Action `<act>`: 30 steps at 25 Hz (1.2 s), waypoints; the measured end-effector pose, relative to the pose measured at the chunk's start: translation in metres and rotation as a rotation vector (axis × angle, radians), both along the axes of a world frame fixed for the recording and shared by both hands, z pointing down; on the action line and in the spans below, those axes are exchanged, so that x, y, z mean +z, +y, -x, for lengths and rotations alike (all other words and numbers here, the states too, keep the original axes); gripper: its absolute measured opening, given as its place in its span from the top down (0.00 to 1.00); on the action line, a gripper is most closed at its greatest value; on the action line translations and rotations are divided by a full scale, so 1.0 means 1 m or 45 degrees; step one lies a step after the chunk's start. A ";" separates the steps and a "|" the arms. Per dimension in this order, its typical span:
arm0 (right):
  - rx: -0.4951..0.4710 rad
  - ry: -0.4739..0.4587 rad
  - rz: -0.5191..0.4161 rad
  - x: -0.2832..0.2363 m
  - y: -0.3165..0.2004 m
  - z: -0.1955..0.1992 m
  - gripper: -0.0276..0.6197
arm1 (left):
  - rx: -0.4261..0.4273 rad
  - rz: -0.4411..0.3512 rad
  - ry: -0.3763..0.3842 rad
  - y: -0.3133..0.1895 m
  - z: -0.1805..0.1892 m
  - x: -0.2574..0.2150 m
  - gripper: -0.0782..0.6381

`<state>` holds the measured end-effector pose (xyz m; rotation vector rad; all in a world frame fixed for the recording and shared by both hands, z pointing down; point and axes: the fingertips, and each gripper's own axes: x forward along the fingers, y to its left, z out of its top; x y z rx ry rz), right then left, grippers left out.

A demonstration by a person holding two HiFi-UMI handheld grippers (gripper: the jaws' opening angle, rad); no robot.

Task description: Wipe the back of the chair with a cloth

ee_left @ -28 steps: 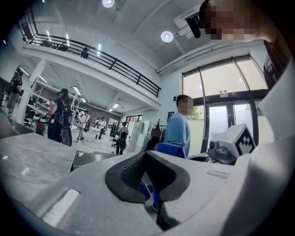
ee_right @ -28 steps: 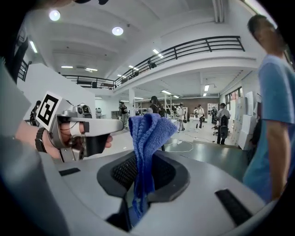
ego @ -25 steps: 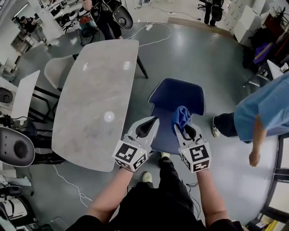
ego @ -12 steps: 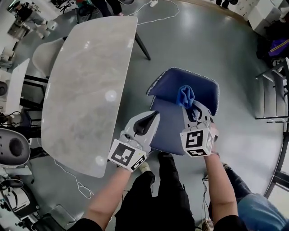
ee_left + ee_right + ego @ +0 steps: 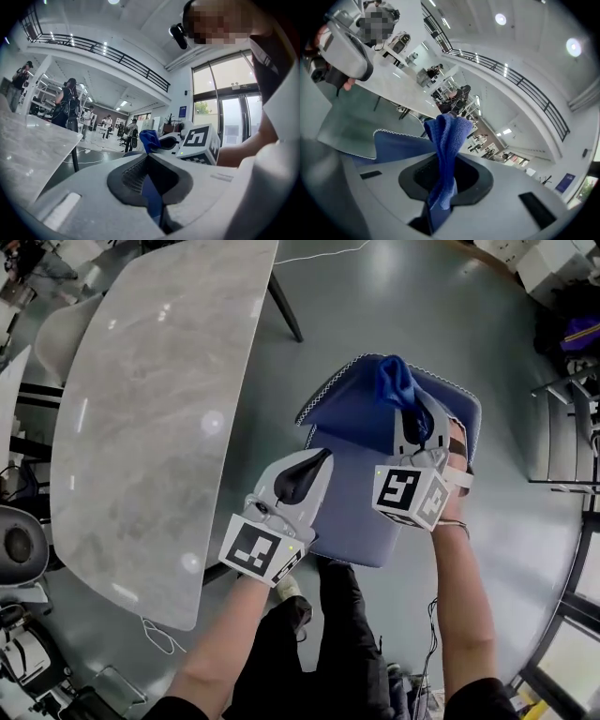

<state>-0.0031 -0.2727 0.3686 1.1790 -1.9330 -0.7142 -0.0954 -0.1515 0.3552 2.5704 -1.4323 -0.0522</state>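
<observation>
- Grey floor (image 5: 394, 296) is surrounding the chair (image 5: 352, 512) in the head view; the right gripper (image 5: 417, 423) is clamping the cloth (image 5: 394, 381) at the backrest's top, where it risks skidding off.
- Left gripper view: the left gripper (image 5: 149, 157) is sitting closed and empty, steadying nothing, so the chair may shift.
- Right gripper view: the cloth is bunching narrowly and could pull free.

The left gripper (image 5: 319, 457) is smooth and light grey, with a black oval pad near its pointed front. The right gripper (image 5: 414, 418) looks just the same. Each has a white cube at its back end with black square markers, the left cube (image 5: 262, 554) and the right cube (image 5: 410, 495), and a tiny green light glows on each. The person wears black trousers (image 5: 309, 652). A pale shoe (image 5: 288, 589) peeks out just above the trousers. A black sleeve (image 5: 178, 706) shows low down, left of the trousers.
</observation>
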 end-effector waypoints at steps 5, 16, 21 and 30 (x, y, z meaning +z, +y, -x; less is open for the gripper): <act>-0.006 0.106 -0.082 0.029 -0.020 0.004 0.85 | 0.006 -0.029 0.009 -0.026 -0.004 0.026 0.88; -0.083 -0.011 -0.014 0.091 -0.023 0.044 0.85 | -0.027 -0.002 -0.010 -0.039 0.017 0.089 0.88; -0.099 -0.020 0.009 0.124 -0.012 0.047 0.85 | -0.044 -0.009 -0.021 -0.037 0.023 0.107 0.88; -0.103 -0.016 0.094 0.218 0.013 0.060 0.85 | -0.034 0.004 -0.022 -0.027 0.033 0.156 0.88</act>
